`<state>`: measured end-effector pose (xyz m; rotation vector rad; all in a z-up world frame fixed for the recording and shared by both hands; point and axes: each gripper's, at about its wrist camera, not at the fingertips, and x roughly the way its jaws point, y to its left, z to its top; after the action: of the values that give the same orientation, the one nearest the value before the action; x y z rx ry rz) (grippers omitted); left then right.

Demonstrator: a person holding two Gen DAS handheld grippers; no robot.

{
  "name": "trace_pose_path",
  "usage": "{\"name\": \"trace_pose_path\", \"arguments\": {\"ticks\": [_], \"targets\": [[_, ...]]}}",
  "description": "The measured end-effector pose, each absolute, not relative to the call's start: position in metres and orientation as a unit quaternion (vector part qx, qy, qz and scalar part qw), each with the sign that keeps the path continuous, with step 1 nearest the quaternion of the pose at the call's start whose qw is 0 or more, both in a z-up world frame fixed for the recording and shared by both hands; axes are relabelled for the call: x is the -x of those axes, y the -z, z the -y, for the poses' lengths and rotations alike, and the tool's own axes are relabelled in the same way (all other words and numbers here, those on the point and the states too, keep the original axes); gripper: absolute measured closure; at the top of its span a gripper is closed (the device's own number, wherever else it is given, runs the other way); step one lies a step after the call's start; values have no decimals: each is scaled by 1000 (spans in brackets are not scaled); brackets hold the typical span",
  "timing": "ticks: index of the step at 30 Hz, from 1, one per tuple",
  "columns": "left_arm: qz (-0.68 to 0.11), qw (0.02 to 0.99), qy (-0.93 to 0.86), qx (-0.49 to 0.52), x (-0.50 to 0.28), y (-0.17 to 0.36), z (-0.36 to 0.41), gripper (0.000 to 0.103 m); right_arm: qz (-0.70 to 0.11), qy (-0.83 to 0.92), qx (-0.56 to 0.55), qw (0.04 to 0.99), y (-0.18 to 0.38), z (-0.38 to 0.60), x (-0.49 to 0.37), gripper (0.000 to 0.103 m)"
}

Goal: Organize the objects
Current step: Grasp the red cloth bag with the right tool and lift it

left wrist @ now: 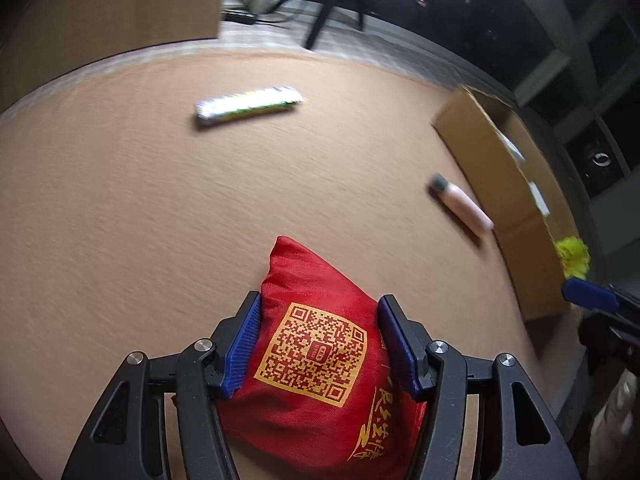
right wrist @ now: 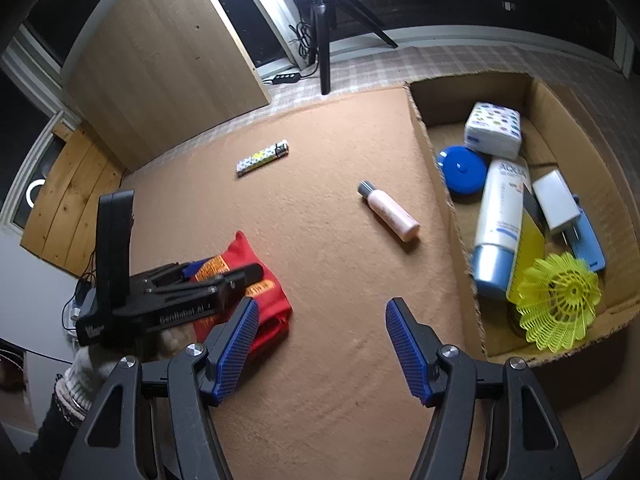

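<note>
left gripper (left wrist: 318, 344): low over the worktop, blue fingers (left wrist: 243, 346) pressed against both sides of a red pouch (left wrist: 316, 364). right gripper (right wrist: 322, 348): fingers spread wide, nothing between them. gloved left hand (right wrist: 86, 368) on the left handle.

Red pouch (left wrist: 316, 344) pinched upright between jaws.

The right gripper (right wrist: 320, 344) hung with jaws wide apart over the brown table (right wrist: 320, 400), left of the cardboard box (right wrist: 436, 168). Farther left of the box, the left gripper (right wrist: 224, 280) clamped the red pouch (right wrist: 264, 312). A pink bottle (right wrist: 390, 212) lay just beside the box's left wall, a patterned lighter (right wrist: 262, 158) well beyond it.
</note>
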<state>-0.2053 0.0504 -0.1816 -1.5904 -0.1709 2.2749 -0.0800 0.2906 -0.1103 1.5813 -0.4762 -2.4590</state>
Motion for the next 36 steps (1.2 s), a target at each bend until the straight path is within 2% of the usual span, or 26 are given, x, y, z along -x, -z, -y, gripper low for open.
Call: {"name": "trace_pose_path", "arguments": {"ticks": [8, 12, 15, 17, 21, 27, 36], "targets": [[19, 231, -796, 560, 181, 180, -94, 40, 169, 823, -535, 89, 117, -302, 74, 41], [12, 223, -799, 559, 176, 171, -98, 39, 174, 823, -531, 99, 118, -305, 74, 41], [8, 211, -810, 547, 168, 155, -88, 37, 181, 825, -523, 117, 118, -304, 77, 41], [8, 198, -818, 539, 157, 145, -76, 32, 182, 826, -518, 126, 119, -303, 79, 41], [41, 180, -824, 536, 136, 136, -49, 30, 172, 831, -508, 146, 120, -297, 85, 41], [100, 182, -802, 560, 111, 151, -40, 30, 135, 814, -534, 186, 130, -276, 104, 41], [128, 181, -794, 567, 106, 168, -50, 30, 128, 752, -602, 235, 165, -252, 122, 41]]}}
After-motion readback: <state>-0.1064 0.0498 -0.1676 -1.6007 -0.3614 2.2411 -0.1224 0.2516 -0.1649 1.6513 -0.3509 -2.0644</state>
